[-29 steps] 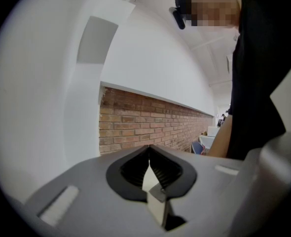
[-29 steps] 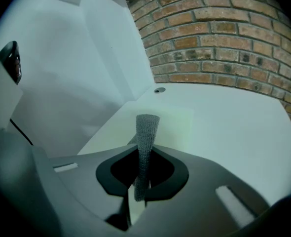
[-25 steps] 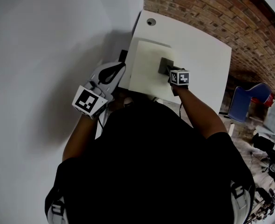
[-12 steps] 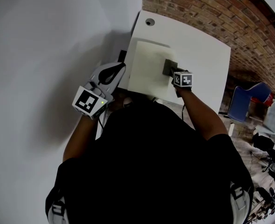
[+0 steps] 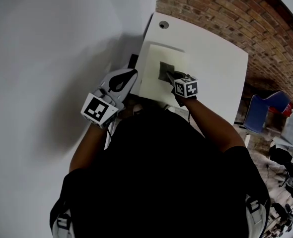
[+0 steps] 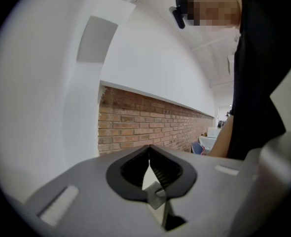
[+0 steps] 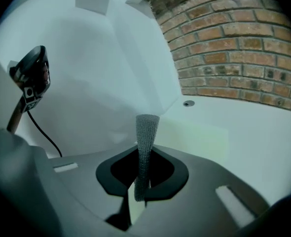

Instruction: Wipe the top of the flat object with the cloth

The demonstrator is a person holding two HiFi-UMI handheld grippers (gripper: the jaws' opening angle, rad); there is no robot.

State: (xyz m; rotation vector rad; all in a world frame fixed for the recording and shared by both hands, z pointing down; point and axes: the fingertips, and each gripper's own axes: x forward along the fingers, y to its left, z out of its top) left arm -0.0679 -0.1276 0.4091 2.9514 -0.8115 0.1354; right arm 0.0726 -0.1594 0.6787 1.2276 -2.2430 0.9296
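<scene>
A pale, flat board (image 5: 154, 86) lies on the white table (image 5: 221, 63); in the right gripper view the board (image 7: 197, 137) stretches ahead of the jaws. My right gripper (image 5: 170, 76) is over the board's middle, shut on a grey knitted cloth (image 5: 165, 71). The cloth (image 7: 146, 142) stands up between the jaws of the right gripper (image 7: 144, 157). My left gripper (image 5: 128, 76) hangs off the table's left edge, beside the board. In its own view the left gripper (image 6: 149, 156) is shut, holds nothing and points at the wall.
A round cable hole (image 5: 163, 25) sits near the table's far corner. A brick wall (image 5: 236, 14) runs behind the table and a white wall (image 5: 47, 58) to the left. A small camera on a stand (image 7: 31, 75) with a cable is at the left. Blue chair (image 5: 259, 110) at right.
My right gripper has dragged the cloth leftward across the board, from near its right edge to its middle. The left gripper has barely moved.
</scene>
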